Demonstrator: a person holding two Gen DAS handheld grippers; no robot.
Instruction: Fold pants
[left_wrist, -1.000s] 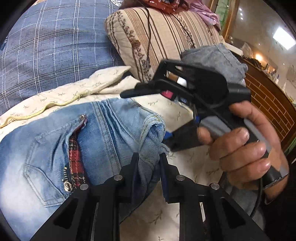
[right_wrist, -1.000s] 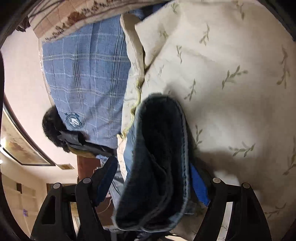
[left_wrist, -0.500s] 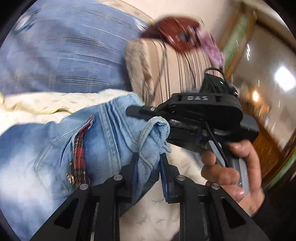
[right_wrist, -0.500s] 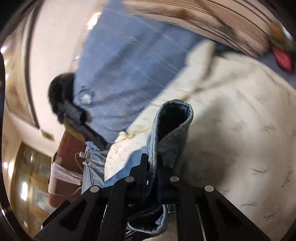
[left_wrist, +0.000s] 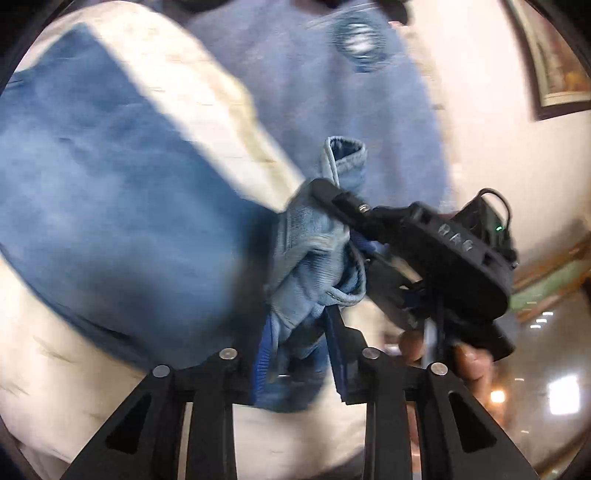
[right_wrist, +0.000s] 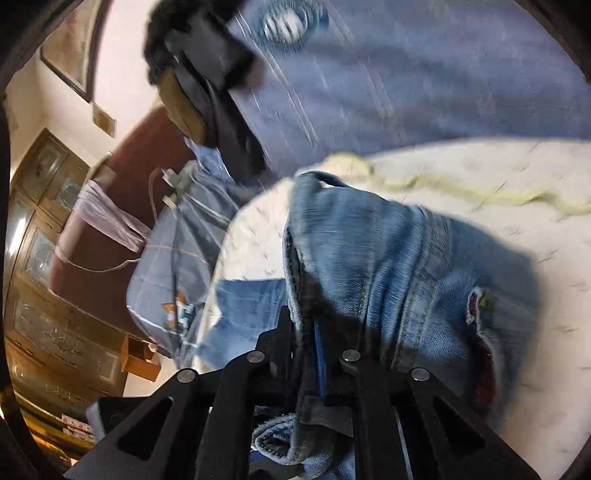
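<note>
Light blue jeans (left_wrist: 110, 203) lie on the cream leaf-print sheet (left_wrist: 74, 387), blurred by motion. My left gripper (left_wrist: 299, 325) has a bunched denim edge between its blue pads; its jaws are opening but still touch the cloth. Just beyond it, my right gripper (left_wrist: 340, 218) grips the same bunch, held by a person's hand (left_wrist: 465, 358). In the right wrist view the jeans (right_wrist: 406, 266) drape over the right gripper (right_wrist: 306, 332), whose jaws are opening slightly with the waistband pinched between them. A pocket with red lining (right_wrist: 480, 332) shows at the right.
A blue checked blanket (right_wrist: 406, 74) lies behind the sheet (right_wrist: 480, 177). A brown headboard (right_wrist: 110, 221) and a wooden cabinet (right_wrist: 37, 258) stand at the left. Dark clothes (right_wrist: 207, 74) are piled at the top. A framed picture (left_wrist: 554, 55) hangs on the wall.
Both grippers swung sideways with the denim and rolled, so the views turned. The right jaws went from wide apart around the waistband to pinching it. The two grippers now sit close together.
</note>
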